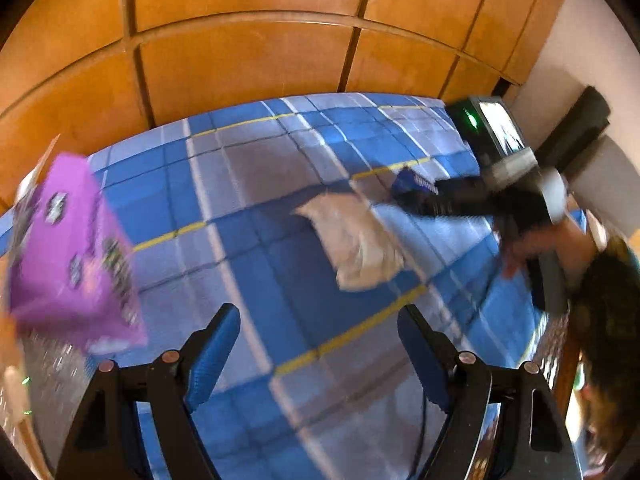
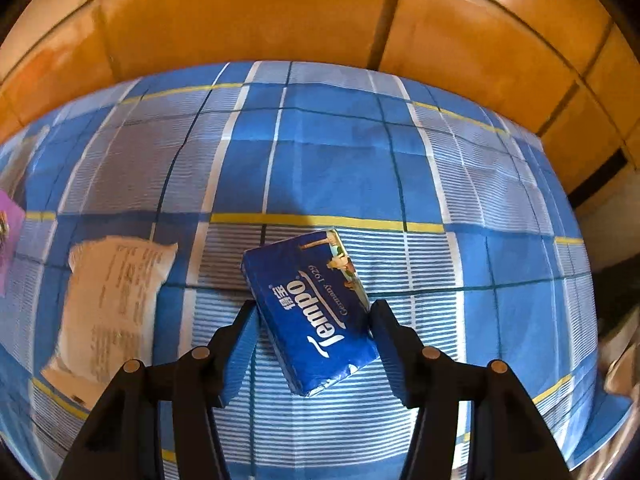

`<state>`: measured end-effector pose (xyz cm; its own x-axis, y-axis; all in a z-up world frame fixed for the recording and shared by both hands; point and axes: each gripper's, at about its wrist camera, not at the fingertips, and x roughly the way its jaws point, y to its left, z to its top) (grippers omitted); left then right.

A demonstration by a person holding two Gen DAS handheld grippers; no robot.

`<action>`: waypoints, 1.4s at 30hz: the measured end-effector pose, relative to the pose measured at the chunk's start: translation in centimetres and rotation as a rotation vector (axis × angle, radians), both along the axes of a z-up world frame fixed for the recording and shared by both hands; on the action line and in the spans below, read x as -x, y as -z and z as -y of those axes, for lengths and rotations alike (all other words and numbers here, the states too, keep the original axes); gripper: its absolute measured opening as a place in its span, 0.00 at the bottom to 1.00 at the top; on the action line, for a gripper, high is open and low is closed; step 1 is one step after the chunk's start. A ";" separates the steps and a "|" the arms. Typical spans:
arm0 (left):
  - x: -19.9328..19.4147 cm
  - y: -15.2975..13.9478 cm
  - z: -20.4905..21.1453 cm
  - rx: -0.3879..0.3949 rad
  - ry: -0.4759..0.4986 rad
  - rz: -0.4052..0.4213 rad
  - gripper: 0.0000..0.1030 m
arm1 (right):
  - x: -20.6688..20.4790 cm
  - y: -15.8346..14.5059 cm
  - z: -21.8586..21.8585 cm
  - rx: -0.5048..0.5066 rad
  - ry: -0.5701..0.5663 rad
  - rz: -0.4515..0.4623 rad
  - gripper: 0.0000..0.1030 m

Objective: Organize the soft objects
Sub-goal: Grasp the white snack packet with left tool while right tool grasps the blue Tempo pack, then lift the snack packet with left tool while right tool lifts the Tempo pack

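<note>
The right gripper grips a blue Tempo tissue pack between its blue pads, the pack tilted. Left of the pack, a white pouch with printed text lies on the blue plaid sheet. A purple edge shows far left of the pack. Orange wood panels rise beyond the sheet.

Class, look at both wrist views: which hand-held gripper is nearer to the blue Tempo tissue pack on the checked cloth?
Right. The right hand-held gripper has the blue Tempo tissue pack between its fingers; the left hand-held gripper hangs open well away from it, over the checked cloth.
</note>
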<state>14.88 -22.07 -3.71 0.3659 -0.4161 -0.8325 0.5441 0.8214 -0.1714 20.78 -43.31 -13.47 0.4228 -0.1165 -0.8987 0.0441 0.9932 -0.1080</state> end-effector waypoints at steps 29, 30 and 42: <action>-7.1 7.4 8.0 -0.159 -0.024 -0.058 0.54 | 0.3 0.0 -0.8 0.070 -0.024 0.041 0.50; -7.3 7.1 7.6 -0.165 -0.038 -0.060 0.54 | 0.3 0.0 -1.3 0.083 -0.047 0.041 0.50; -12.4 -4.8 2.2 -0.105 -0.211 0.151 0.54 | 0.8 1.0 -2.2 0.041 -0.079 0.011 0.50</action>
<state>27.25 -24.28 1.08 0.5584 -0.2315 -0.7966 0.3719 0.9282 -0.0091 19.95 -41.09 -14.45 0.4423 -0.1189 -0.8890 -0.0327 0.9884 -0.1484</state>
